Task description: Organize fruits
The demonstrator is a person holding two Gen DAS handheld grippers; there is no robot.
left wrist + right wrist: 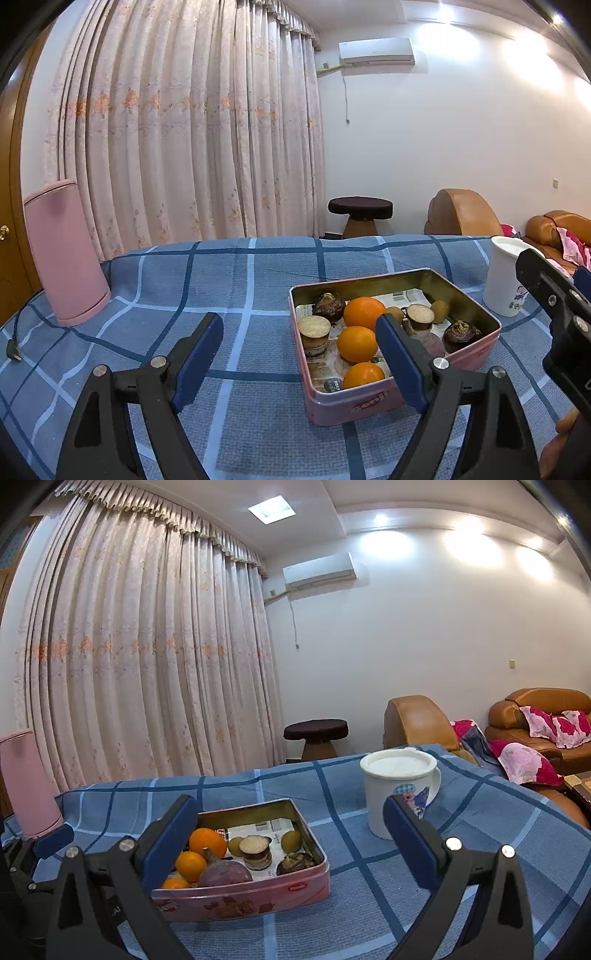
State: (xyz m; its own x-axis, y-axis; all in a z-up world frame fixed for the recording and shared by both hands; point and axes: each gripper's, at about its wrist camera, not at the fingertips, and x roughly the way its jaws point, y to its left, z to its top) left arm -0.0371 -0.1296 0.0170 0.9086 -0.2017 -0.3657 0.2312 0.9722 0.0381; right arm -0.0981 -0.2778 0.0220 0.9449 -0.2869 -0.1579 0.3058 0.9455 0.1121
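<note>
A pink tin box [373, 400] stands on the blue checked cloth and holds three oranges [364, 313], dark mangosteens [328, 306], small brown kiwis [439, 310] and a purple fruit. It also shows in the right wrist view [258, 895], with oranges [207, 842] at its left. My left gripper [299, 349] is open and empty, hovering just left of the tin. My right gripper [290, 836] is open and empty, above the tin's near right side; it shows in the left wrist view [554, 295].
A white lidded cup [397, 790] stands right of the tin; it shows in the left wrist view [506, 275]. A pink cylinder [64, 254] with a cable [14, 347] stands at the far left. Curtains, a stool and brown sofas lie beyond the table edge.
</note>
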